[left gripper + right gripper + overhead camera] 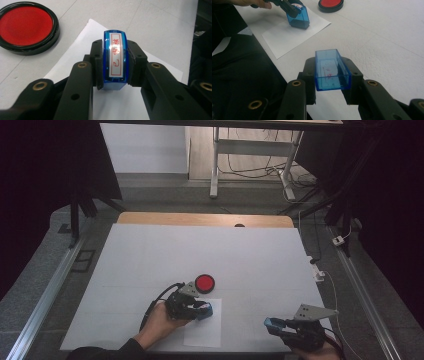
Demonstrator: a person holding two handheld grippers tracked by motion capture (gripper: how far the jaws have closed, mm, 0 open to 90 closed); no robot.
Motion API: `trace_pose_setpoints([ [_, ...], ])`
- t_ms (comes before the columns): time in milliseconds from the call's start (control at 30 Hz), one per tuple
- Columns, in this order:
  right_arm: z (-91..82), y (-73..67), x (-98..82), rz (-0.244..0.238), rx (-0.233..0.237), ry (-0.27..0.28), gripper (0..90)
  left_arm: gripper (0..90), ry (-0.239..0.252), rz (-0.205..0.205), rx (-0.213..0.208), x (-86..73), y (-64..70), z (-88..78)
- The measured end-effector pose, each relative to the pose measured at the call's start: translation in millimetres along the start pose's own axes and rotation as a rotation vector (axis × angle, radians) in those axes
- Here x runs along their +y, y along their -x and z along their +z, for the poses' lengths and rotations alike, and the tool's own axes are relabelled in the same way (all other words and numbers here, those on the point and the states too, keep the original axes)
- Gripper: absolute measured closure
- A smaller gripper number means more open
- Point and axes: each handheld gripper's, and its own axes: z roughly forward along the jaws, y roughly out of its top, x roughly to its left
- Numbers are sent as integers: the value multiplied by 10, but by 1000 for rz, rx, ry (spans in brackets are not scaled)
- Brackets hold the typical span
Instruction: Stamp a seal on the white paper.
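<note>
My left gripper (202,309) (115,63) is shut on a blue stamp (115,61) with a white label of red characters on top. The stamp (204,310) (298,16) rests on or just above a white sheet of paper (203,330) (82,47) (287,35). A round red ink pad (205,283) (25,26) (331,4) in a black case sits just beyond the paper. At the front right, my right gripper (275,324) (332,72) is shut on the stamp's clear blue cap (332,70), held above the table with its hollow side up.
The table (150,260) has a white cover, with a wooden edge at the far side. A white power strip (319,272) lies off the table's right edge. A person's dark sleeve (242,75) fills the near left in the right gripper view.
</note>
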Motion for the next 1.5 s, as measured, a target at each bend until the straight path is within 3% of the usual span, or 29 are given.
trace_pose_setpoints([
  [467,2,1,0,-3,5,-3,682,711,-16,58,80,9,145,13],
  [667,0,1,-1,-4,7,-2,682,710,-26,38,61,26,110,10],
  [900,-1,3,-1,-4,10,-2,682,708,-83,64,59,97,104,2],
  [1100,-1,4,-1,-4,11,-1,682,707,-95,74,56,122,99,-2],
  [1333,-3,6,-2,-5,15,2,681,708,-66,69,41,167,104,-63],
  [1500,-4,6,-3,-4,16,2,681,707,-48,88,42,191,93,-160],
])
